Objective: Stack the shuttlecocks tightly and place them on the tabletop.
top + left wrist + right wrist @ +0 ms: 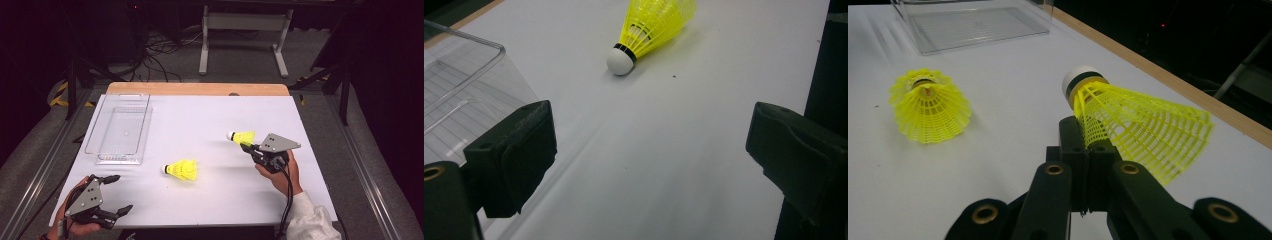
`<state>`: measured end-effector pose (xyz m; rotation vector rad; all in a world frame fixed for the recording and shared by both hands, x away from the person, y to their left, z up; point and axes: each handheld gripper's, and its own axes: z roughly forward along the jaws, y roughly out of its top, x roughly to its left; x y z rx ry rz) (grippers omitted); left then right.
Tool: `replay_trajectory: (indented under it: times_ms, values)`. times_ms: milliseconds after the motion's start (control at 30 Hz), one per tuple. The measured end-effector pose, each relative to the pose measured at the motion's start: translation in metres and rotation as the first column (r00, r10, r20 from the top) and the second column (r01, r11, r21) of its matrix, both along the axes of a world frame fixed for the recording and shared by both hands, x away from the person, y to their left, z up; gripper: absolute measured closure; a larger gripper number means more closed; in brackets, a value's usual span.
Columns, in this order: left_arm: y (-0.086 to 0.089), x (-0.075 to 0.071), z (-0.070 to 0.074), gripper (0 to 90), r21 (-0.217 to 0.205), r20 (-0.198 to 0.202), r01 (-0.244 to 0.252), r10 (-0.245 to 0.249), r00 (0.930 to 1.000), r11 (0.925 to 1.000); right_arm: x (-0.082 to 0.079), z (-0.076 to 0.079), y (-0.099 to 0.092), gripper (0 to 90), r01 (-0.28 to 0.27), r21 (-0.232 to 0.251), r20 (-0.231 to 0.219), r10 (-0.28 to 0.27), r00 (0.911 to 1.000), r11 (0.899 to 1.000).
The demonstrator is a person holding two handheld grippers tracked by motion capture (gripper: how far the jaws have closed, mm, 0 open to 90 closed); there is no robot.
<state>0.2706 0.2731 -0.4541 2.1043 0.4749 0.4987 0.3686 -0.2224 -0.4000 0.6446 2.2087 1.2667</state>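
While the right gripper point(248, 146) pinches one shuttle point(241, 136) by its skirt, at abt 3 o'clock on the table point(210, 200), the high view has a 2nd shuttle point(182, 170) lying near centre and a clear bin point(120, 131) at 10 o'clock. Left gripper point(116, 193) sits at 7 o'clock, jaws spread, nothing btwn them.

Left gripper view: the lying shuttle point(649, 30) is at 12, cork toward the camera, bin point(464, 95) wall at 9.

Right gripper view: jaws pressed together on the held shuttle's point(1128, 117) mesh, cork pointing up-left; bin point(973, 22) at 11.

Looks like the carry step. Next: swing toward the bin, release over it w/o crushing the skirt.
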Motion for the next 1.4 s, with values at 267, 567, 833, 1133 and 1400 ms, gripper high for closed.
replay_trajectory:
  times_ms: [267, 567, 833, 1133, 1400]
  values:
    - [0.000, 0.000, 0.000, 6.9, 0.001, 0.002, 0.005, -0.005, 1.0000, 1.0000, -0.009, -0.004, 0.014, 89.7, -0.053, -0.015, -0.019, 0.053, 0.9984, 0.998]
    - [0.000, -0.001, 0.001, 6.9, 0.000, 0.005, 0.004, -0.004, 1.0000, 1.0000, -0.019, -0.013, 0.029, 89.7, -0.106, -0.051, -0.045, 0.104, 0.9936, 0.993]
    - [0.000, -0.002, 0.002, 6.8, 0.004, 0.010, 0.007, -0.007, 0.9999, 1.0000, -0.022, -0.023, 0.043, 89.8, -0.145, -0.084, -0.074, 0.139, 0.9876, 0.986]
    - [0.001, -0.002, 0.002, 6.8, -0.003, 0.013, 0.005, -0.005, 0.9999, 1.0000, -0.023, -0.035, 0.060, 89.7, -0.197, -0.114, -0.107, 0.185, 0.9769, 0.974]
    - [0.001, -0.003, 0.002, 6.8, -0.002, 0.015, 0.010, -0.010, 0.9998, 0.9999, -0.024, -0.041, 0.073, 89.7, -0.231, -0.131, -0.123, 0.215, 0.9688, 0.964]
